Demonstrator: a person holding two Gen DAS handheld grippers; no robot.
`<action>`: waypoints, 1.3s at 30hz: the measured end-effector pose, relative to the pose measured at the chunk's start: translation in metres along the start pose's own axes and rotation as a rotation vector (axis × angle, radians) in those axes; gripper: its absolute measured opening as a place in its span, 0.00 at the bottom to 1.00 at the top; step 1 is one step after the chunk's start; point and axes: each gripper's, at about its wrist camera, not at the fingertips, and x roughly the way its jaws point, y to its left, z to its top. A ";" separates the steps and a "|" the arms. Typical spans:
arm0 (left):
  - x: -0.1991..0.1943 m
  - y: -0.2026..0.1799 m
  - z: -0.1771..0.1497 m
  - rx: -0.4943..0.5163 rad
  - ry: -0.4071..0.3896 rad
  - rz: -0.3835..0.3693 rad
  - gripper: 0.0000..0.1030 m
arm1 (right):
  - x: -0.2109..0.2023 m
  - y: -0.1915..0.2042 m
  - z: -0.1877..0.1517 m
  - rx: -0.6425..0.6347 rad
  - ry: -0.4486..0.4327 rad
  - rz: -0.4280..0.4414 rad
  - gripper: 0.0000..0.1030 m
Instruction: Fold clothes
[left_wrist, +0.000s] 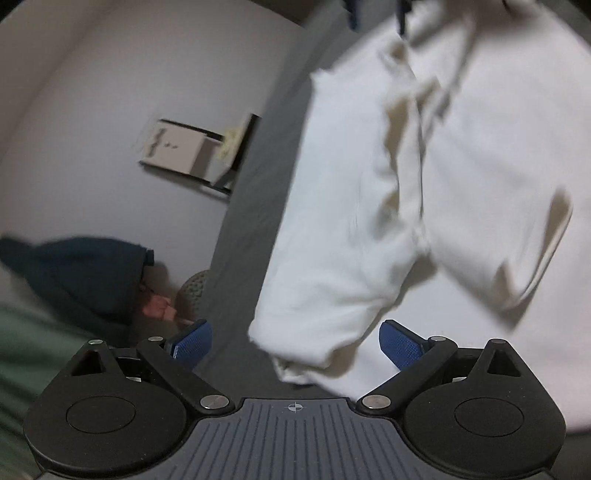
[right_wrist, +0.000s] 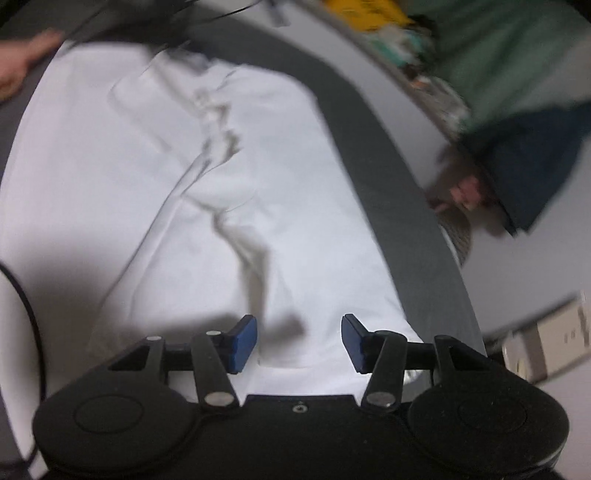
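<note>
Both grippers' fingers spread, white garment (right_wrist: 207, 192) between them

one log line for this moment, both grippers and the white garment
left gripper: open, at garment edge | right gripper: open, over cloth | white garment: spread on grey surface, creased, unfolded | frames blurred

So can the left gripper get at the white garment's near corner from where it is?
Probably yes. The left gripper is open, and the white garment has its near corner lying between the blue pads, nothing in the way. The view is blurred, though.
</note>
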 end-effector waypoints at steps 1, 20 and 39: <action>0.005 -0.001 0.001 0.046 0.006 -0.014 0.91 | 0.006 0.003 0.001 -0.021 0.001 -0.009 0.47; -0.018 0.009 0.022 0.016 -0.055 -0.100 0.02 | -0.016 -0.009 -0.029 0.043 0.012 -0.150 0.04; 0.010 0.077 -0.043 -0.659 0.025 -0.170 1.00 | -0.035 -0.129 -0.076 0.882 -0.085 0.115 0.60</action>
